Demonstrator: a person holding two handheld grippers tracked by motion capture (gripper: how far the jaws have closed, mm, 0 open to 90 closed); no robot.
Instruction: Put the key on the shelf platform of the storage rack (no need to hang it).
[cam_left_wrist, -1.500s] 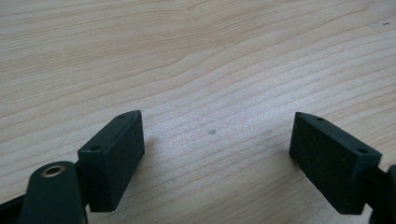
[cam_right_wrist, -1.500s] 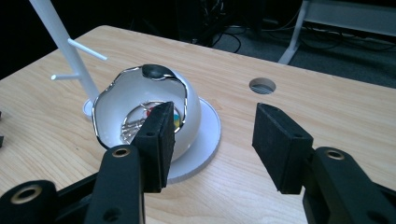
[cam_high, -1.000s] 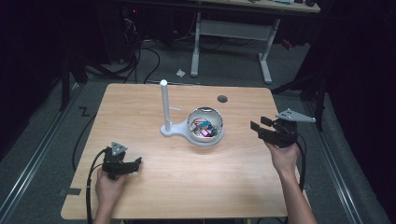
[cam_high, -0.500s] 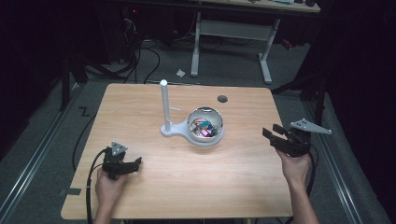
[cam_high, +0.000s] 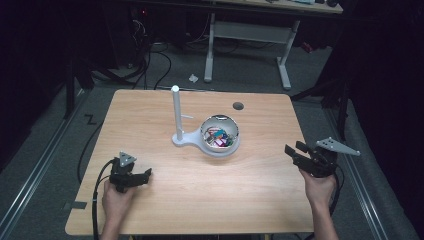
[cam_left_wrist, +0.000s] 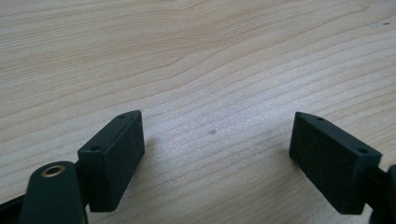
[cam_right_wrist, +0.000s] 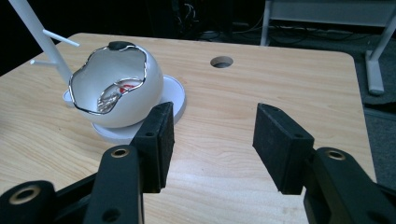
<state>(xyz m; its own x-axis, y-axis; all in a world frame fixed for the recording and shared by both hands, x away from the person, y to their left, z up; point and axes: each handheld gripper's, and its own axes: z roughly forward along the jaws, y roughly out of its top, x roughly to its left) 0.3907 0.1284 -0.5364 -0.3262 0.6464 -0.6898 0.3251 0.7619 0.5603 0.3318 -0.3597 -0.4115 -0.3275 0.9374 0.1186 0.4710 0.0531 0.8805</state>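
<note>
From the high view, the white bowl (cam_high: 220, 136) sits near the middle of the wooden worktop (cam_high: 200, 200), on a white base from which an upright white post (cam_high: 176, 114) rises at its left. Small colourful items lie inside the bowl, too small to tell apart. The left gripper (cam_high: 140, 176) rests low at the worktop's near-left part, well apart from the bowl; the right gripper (cam_high: 295, 152) hovers at the right edge, pointing toward the bowl but clear of it.

In the left gripper view, the jaws stand wide apart with nothing between them — bare wood grain lies under them.

In the right gripper view, the jaws are likewise spread and hold nothing. The bowl (cam_right_wrist: 116, 93) lies ahead to the left, its rim wavy and silver-edged, with the post (cam_right_wrist: 39, 35) behind it and a round hole (cam_right_wrist: 221, 61) in the worktop farther back.
</note>
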